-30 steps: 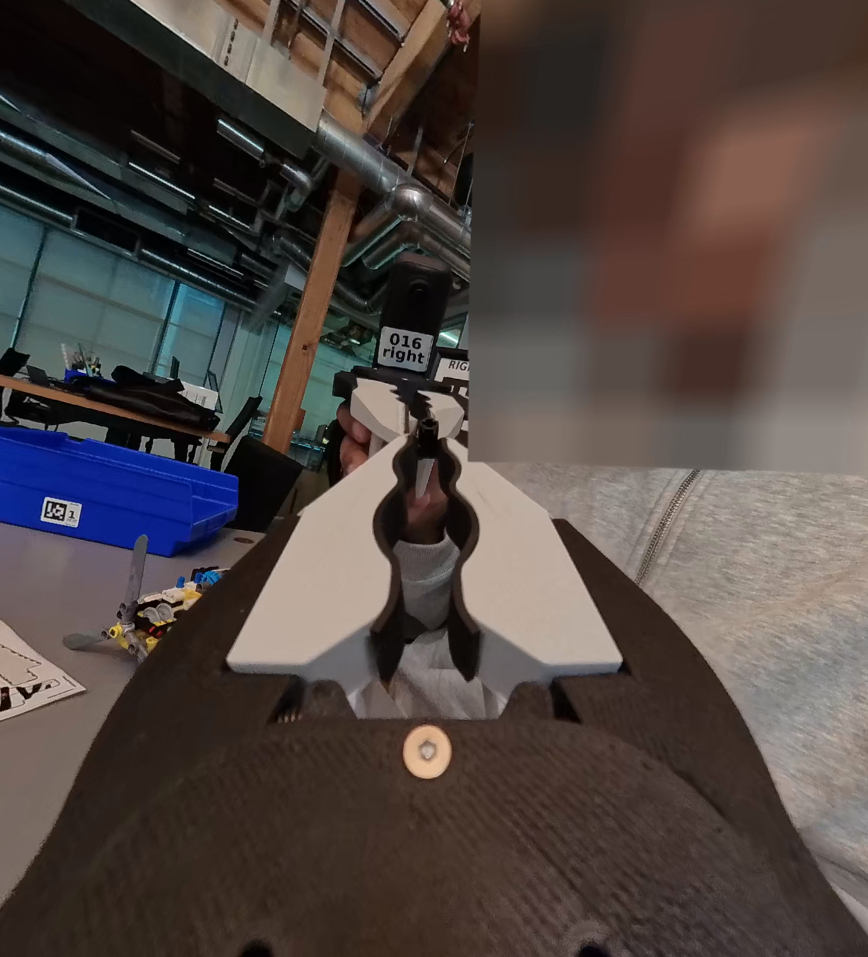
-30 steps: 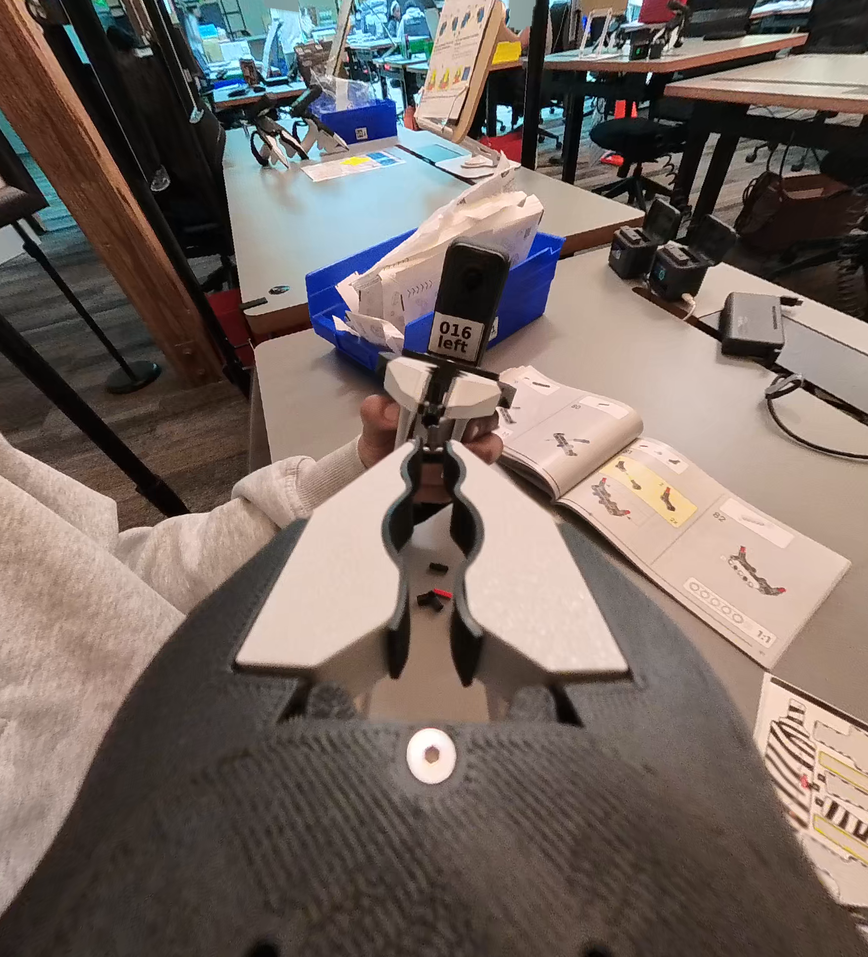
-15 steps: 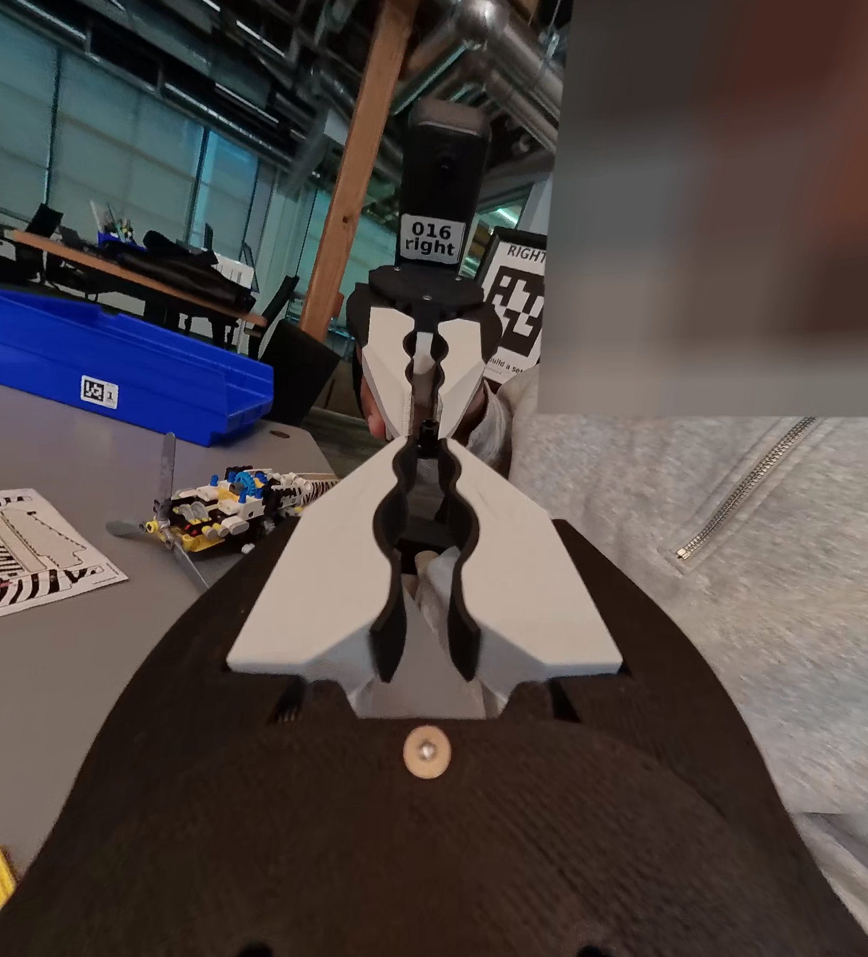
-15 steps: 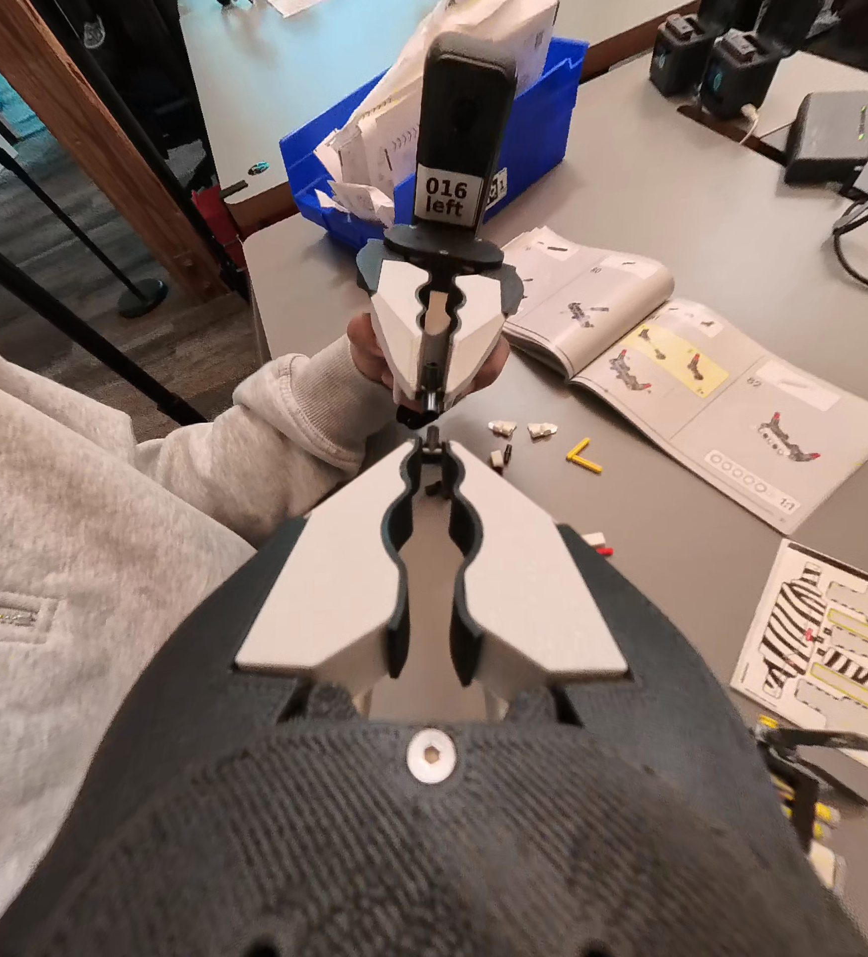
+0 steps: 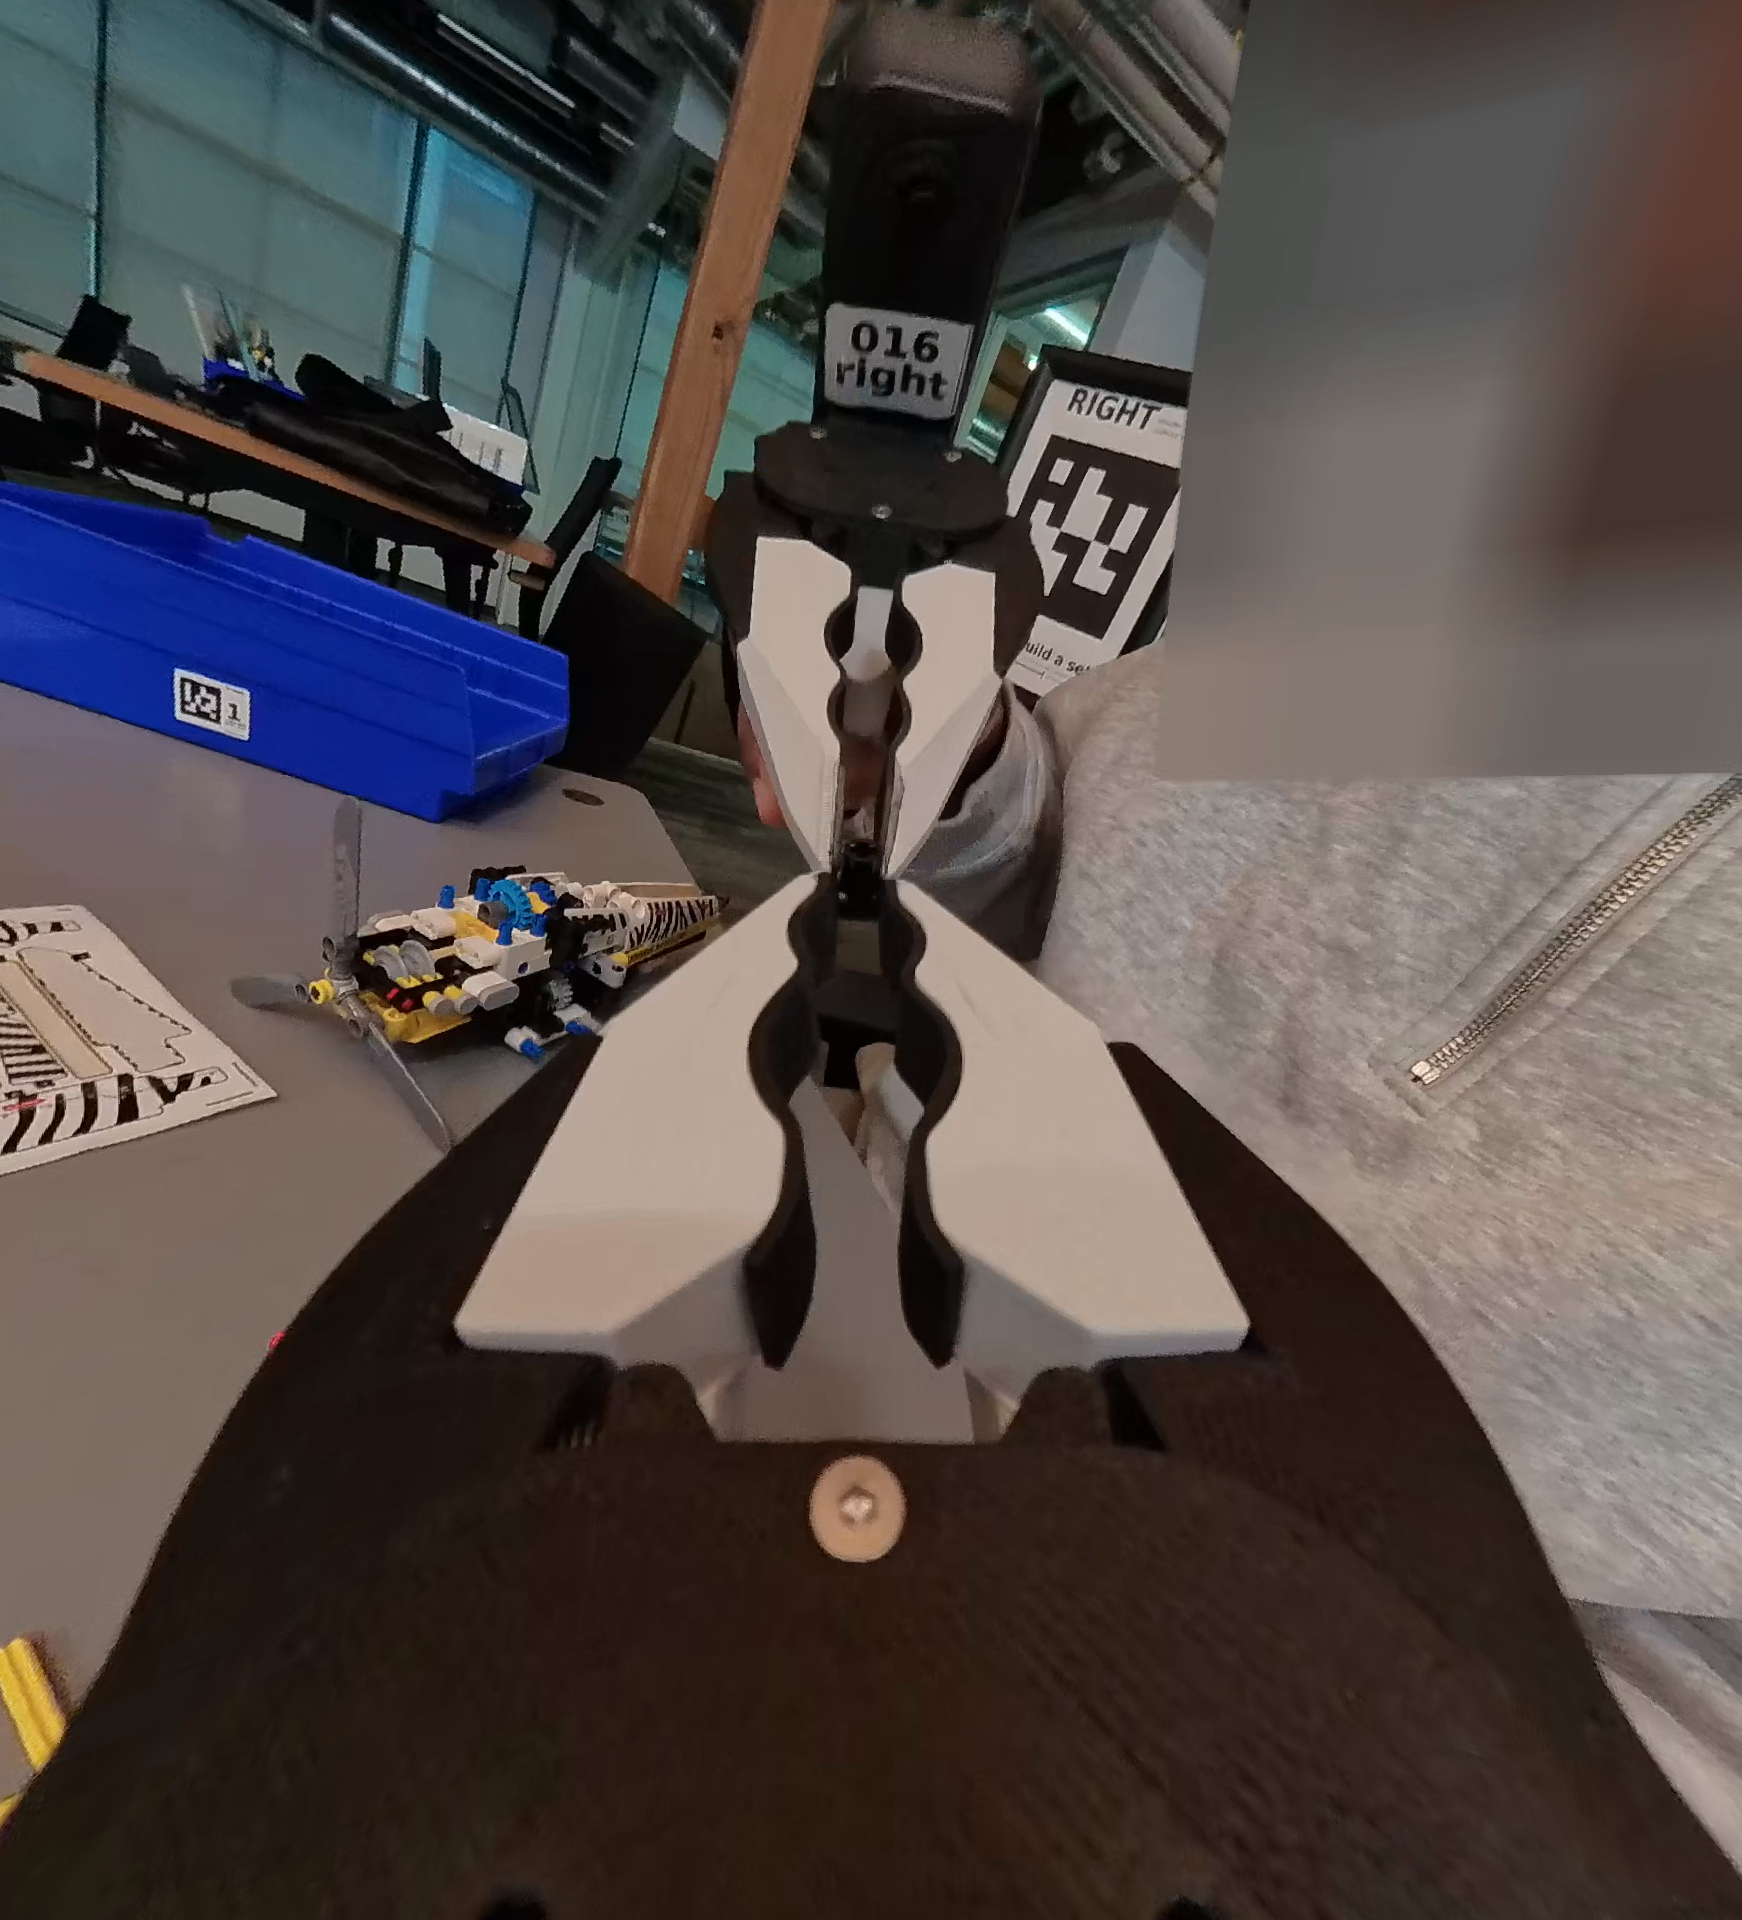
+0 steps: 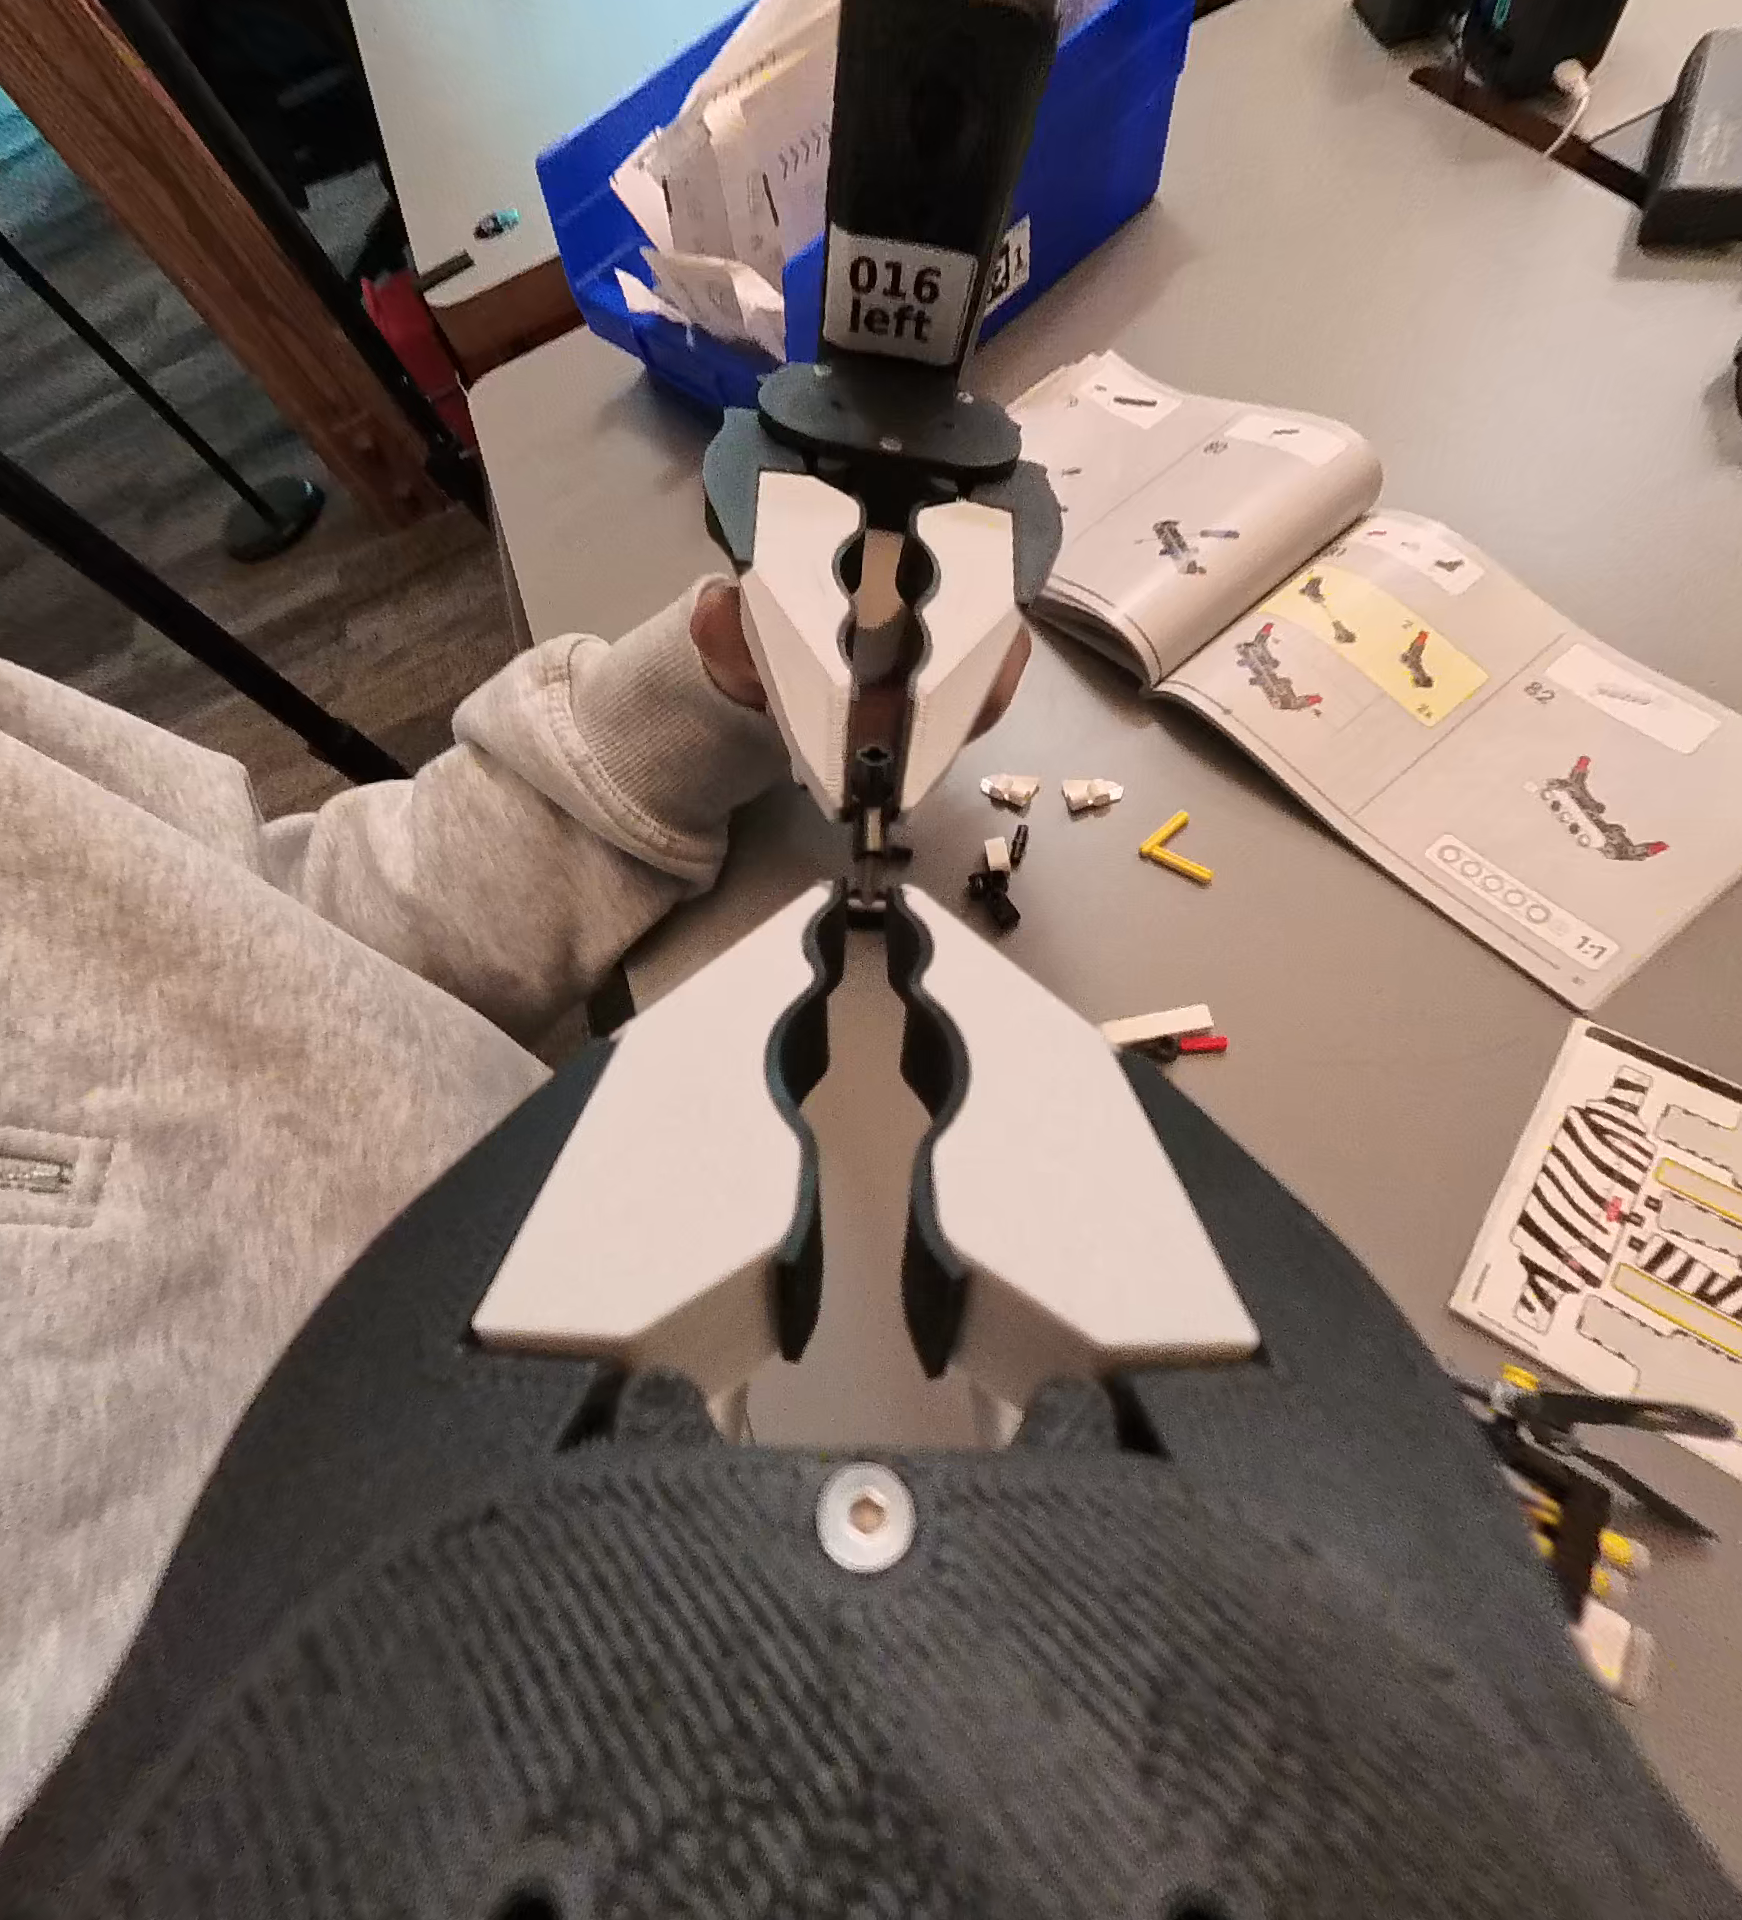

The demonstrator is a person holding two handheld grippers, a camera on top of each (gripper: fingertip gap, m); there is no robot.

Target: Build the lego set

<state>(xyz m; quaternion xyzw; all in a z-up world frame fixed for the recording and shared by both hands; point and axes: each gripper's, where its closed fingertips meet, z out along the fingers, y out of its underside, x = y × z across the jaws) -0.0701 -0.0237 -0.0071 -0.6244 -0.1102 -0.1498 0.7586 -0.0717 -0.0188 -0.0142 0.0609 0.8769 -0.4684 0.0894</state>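
My left gripper (image 5: 859, 896) and right gripper (image 6: 867, 902) meet tip to tip in the air above the table edge. Each is shut on a small black lego piece. The left gripper's piece (image 6: 873, 769) and the right gripper's piece (image 6: 865, 878) touch end to end in line. The right gripper (image 5: 859, 844) shows head-on in the left wrist view, and the left gripper (image 6: 872, 802) shows head-on in the right wrist view. The partly built plane model (image 5: 503, 956), yellow and white with zebra stripes, lies on the grey table (image 5: 119, 1299).
Loose pieces lie on the table: a yellow L-shaped piece (image 6: 1173, 847), small white pieces (image 6: 1012, 790), black pins (image 6: 997, 883) and a white beam (image 6: 1158, 1027). There is also an open instruction booklet (image 6: 1366, 665), a sticker sheet (image 6: 1677, 1247), a blue bin (image 5: 223, 644) and a person's grey sleeve (image 6: 576, 790). The tips of both grippers are at nearly the same place. From either gripper's tips it is about 20 cm to the partly built plane model (image 5: 503, 956).
Both grippers have tilted down towards the table and closed the gap between them. Their two small black pieces, apart half a second ago, now touch.
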